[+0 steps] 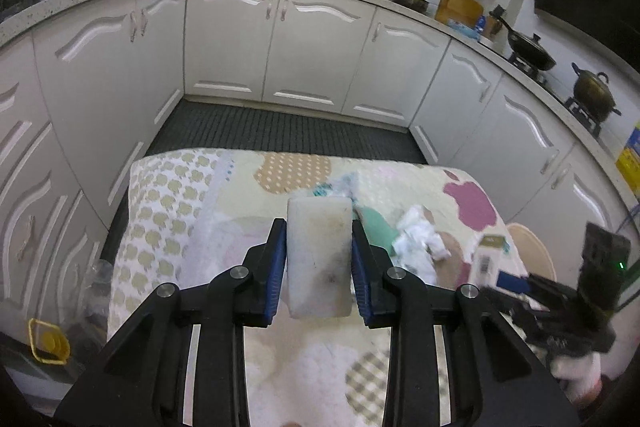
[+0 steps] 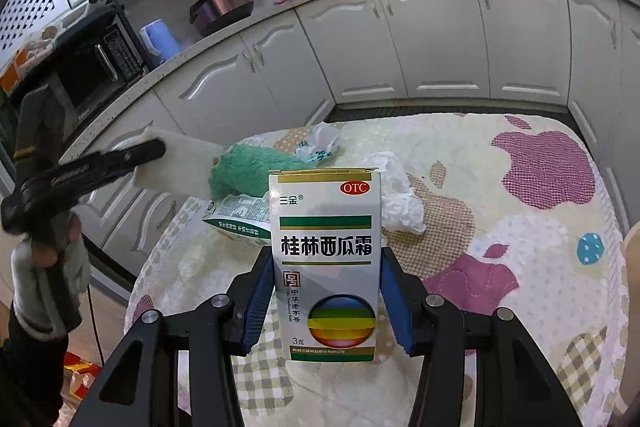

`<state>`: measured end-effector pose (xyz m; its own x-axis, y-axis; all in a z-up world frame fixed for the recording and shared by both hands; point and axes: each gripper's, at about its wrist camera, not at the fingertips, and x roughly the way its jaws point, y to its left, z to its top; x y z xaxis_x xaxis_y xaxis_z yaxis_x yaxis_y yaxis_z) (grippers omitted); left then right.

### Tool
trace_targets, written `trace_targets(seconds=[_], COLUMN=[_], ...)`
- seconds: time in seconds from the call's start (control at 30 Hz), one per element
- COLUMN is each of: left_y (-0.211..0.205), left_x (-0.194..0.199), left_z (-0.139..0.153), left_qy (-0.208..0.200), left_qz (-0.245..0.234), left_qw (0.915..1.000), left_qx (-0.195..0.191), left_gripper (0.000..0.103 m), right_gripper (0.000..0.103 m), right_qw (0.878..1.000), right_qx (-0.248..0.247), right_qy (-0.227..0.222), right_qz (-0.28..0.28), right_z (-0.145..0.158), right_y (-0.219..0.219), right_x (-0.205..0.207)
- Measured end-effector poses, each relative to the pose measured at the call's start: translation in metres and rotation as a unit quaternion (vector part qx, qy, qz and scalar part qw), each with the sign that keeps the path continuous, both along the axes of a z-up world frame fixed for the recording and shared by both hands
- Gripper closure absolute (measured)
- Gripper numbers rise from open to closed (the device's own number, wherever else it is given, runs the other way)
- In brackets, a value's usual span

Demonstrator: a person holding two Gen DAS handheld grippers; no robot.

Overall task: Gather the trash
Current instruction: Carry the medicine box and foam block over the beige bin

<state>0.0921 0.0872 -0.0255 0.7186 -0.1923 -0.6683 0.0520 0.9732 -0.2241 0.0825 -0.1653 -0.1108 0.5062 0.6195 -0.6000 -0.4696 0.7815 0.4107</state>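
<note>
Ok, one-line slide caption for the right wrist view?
Right claw grips a white medicine box above the patterned tablecloth.

desk: crumpled tissue mid | towel beside it toward left edge | wrapper behind both, near far edge

Stained white foam block clamped upright above the table; white medicine box likewise held upright; crumpled tissue, green rag lying on the quilted cloth.
</note>
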Motion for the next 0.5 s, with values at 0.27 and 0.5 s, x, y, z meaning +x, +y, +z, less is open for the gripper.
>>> trace_targets(seconds=[0.27, 0.5], left_y=[-0.026, -0.069], left_x=[-0.034, -0.048], left_z=[0.009, 0.008], left_qy=[-0.009, -0.005], left_qz=[-0.038, -0.09], left_qw=[0.9992, 0.9956], left_qx=[-0.011, -0.024], left_gripper=[0.076, 0.076], right_gripper=[0.054, 0.054], right_qw=[1.0, 1.0], right_qx=[-0.002, 0.001], right_qy=[-0.008, -0.012], right_qz=[-0.005, -0.021], right_z=[0.007, 0.009], right_y=[-0.012, -0.033], right_x=[-0.01, -0.02])
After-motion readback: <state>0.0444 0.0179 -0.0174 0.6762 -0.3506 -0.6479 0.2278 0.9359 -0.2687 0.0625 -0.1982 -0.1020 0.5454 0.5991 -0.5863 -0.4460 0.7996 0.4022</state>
